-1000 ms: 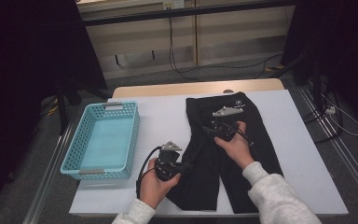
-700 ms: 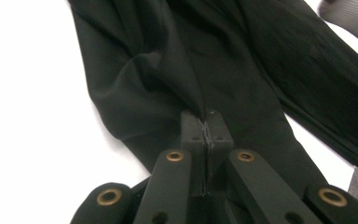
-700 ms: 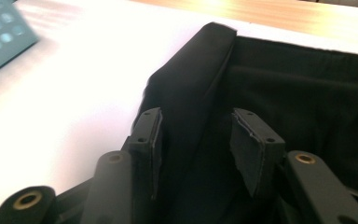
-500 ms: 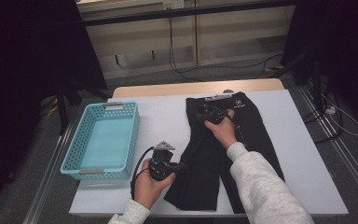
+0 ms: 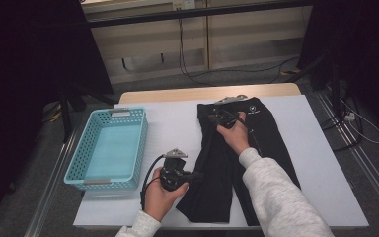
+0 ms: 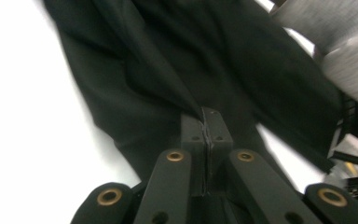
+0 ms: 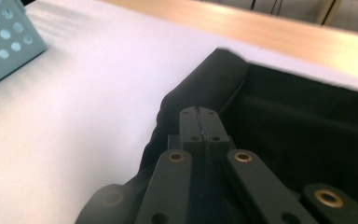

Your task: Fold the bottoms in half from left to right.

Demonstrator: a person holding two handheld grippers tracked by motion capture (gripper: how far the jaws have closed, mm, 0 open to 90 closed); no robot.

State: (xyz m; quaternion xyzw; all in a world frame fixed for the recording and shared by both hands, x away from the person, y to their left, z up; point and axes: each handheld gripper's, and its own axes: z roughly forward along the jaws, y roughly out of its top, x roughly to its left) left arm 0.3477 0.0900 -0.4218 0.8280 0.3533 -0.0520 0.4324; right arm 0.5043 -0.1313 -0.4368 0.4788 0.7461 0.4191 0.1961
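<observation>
Tongs first: the left gripper [image 6: 206,122] has its jaws pressed together on a fold of the black trousers [image 6: 177,70], with cloth pinched at the tips; in the high view that gripper [image 5: 197,174] sits at the left side of the trousers [image 5: 256,148], near the front edge of the table [image 5: 177,123]. The right gripper [image 7: 199,117] has just been closing; its jaws now meet, and the left corner of the waistband bunches right at their tips, though whether cloth is caught between them is hard to tell. In the high view the right gripper [image 5: 213,117] lies at the far left corner of the trousers, close to the table's far edge, with the right hand [image 5: 234,136] resting on the cloth behind it.

The trousers lie flat on the white table, right of its middle, waistband toward the far edge and legs toward the near edge. A light blue basket [image 5: 109,148] stands along the table's left edge, well apart from the trousers; its perforated wall [image 7: 4,42] shows at the upper left of the right gripper view. A grey sleeve [image 6: 340,51] crosses the upper right of the left gripper view.
</observation>
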